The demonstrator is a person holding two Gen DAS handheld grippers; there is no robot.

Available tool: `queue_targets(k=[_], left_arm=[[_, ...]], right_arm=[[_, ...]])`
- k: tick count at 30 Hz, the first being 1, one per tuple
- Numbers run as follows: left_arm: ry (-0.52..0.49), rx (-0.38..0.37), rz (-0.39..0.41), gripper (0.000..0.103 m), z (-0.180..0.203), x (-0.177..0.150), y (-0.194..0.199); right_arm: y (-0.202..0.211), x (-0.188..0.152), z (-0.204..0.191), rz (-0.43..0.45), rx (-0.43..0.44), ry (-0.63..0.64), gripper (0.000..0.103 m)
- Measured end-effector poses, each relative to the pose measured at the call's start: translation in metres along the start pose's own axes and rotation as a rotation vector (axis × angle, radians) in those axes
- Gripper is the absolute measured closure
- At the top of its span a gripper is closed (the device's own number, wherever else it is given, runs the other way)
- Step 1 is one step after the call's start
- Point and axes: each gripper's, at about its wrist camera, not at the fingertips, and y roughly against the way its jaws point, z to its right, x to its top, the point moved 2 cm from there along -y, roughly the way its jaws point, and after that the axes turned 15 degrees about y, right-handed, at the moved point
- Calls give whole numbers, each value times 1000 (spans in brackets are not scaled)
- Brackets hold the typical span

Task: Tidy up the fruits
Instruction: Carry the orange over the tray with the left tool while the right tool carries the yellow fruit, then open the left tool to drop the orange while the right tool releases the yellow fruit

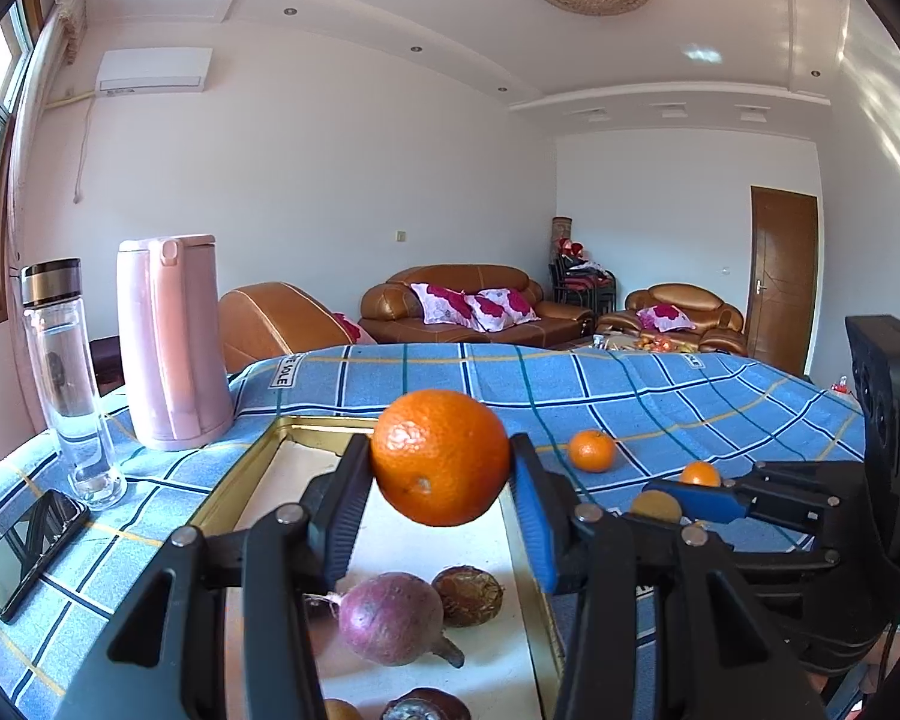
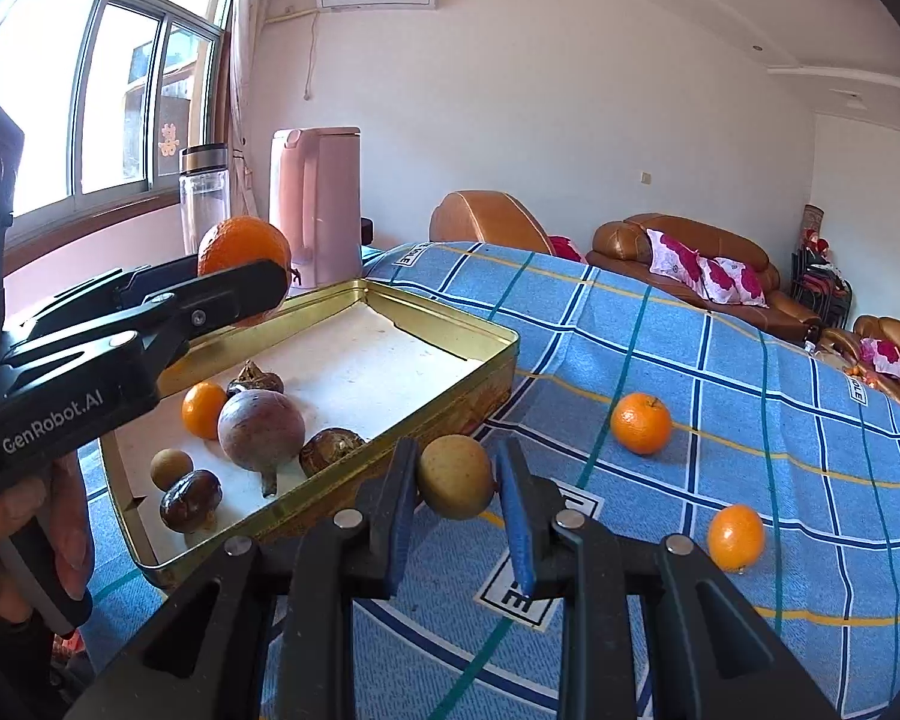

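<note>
- The left gripper (image 1: 441, 459) clamps a big orange (image 1: 440, 456) in the air above the gold tray (image 2: 450, 324).
- The right gripper (image 2: 457, 477) pinches a small yellowish fruit (image 2: 456, 476) just beside the tray's near wall.
- Two small oranges (image 2: 641, 422) lie apart on the blue checked cloth (image 2: 750, 372).

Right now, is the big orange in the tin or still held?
Held: the left gripper is shut on the big orange, above the tin.
</note>
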Motion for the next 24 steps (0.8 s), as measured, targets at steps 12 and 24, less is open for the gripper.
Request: queue_targets(k=[12, 24], left_arm=[[6, 58, -15, 56, -29, 0, 3], [18, 111, -45, 56, -54, 0, 3]], right_arm=[[-15, 18, -28, 6, 47, 43, 75], [-27, 33, -53, 9, 91, 87, 75]])
